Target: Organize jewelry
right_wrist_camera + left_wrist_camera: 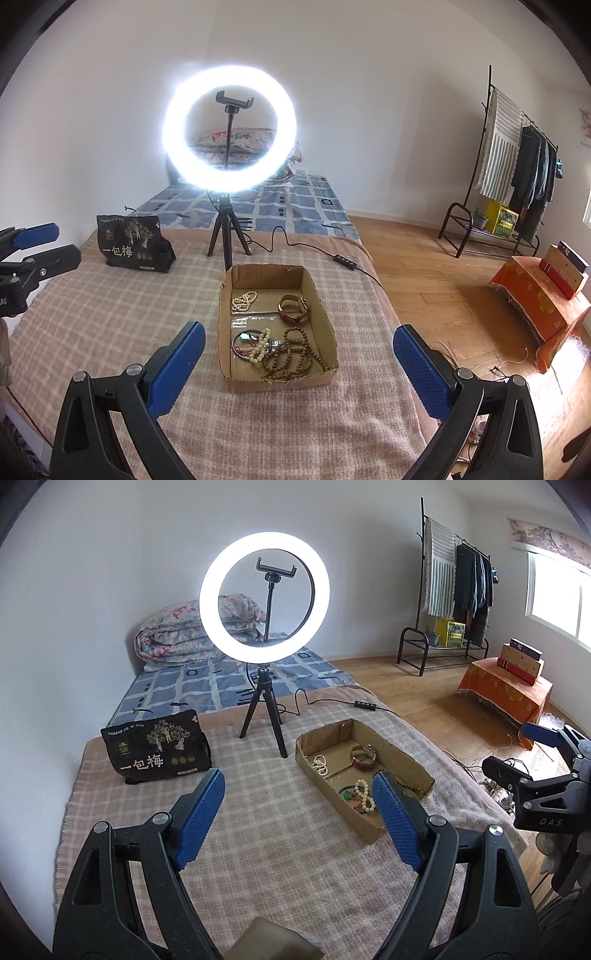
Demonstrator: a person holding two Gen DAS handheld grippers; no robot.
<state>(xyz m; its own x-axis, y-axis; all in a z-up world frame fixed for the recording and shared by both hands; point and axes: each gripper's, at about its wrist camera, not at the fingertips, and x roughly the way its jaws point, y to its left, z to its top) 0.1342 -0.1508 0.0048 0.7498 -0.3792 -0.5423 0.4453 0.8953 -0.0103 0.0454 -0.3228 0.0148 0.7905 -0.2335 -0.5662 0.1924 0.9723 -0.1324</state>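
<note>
Jewelry is lying in the cardboard tray, ahead of the right gripper, probably nearer than the left gripper; both are gaping wide, gripping nothing.

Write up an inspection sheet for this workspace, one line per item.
Surface: pink checked blanket over a bed.
Job's things: cardboard tray holding a white bead strand, a brown-strapped watch, cream beads, a green-charm bangle and a long brown bead strand, all inside.
Clutter: black printed bag standing left of the tray.
Grippers: left hand-held gripper open, empty; right hand-held gripper open, empty; both clear of the tray.
Cables: ring light cable with inline switch running off the bed's right edge.
Surroundings: lit ring light on a tripod, folded quilt, clothes rack, orange-draped stand with boxes.
</note>
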